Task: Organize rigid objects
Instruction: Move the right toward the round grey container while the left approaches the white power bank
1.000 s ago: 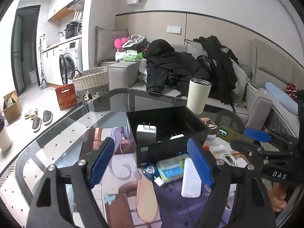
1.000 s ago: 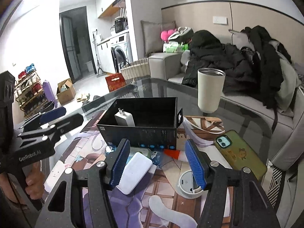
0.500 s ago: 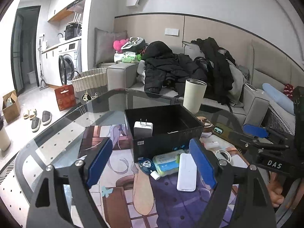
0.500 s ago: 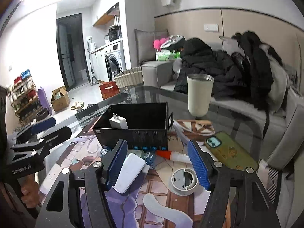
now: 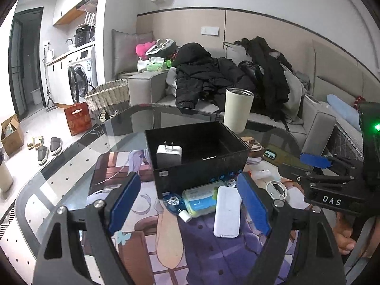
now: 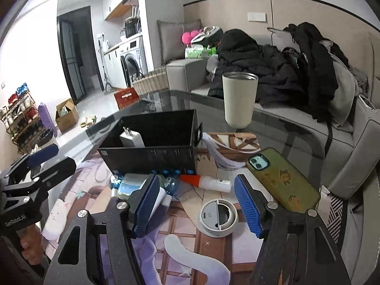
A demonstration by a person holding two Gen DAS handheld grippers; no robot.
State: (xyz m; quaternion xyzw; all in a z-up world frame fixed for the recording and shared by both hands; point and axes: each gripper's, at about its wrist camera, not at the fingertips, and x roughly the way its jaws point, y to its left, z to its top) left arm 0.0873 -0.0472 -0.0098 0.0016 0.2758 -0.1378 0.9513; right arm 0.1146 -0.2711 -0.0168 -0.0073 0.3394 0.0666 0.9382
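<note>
From where I stand the tidying looks barely begun; the black box [image 5: 197, 152] sits on the glass table [image 5: 71, 166] with only a white charger [image 5: 168, 154] propped inside against its near-left wall, prongs up, and the rest of the box looks bare as far as I can see; everything else lies loose on the printed mat just in front of it. There is a white power bank [image 5: 226, 211] lying flat, touching a pale blue-green case [image 5: 200, 198] beside it, with a small white cap [image 5: 185, 215] and a blue tag [image 5: 173, 201] near the box's front wall; further to the right are a red-and-white tube [image 6: 205, 181], a round grey lid [image 6: 218, 217], and a phone [image 6: 282, 181] in an olive case; a cream tumbler [image 6: 239, 99] stands upright behind the box. The left gripper [image 5: 187, 201] hangs above the power bank and case, its blue pads spread wide and holding nothing; the right gripper [image 6: 198, 201] hovers above the round lid, likewise wide open and empty. By my reckoning one item is stowed and most are left; the power bank seems the likeliest next pick for the left, though that is only a guess.
</note>
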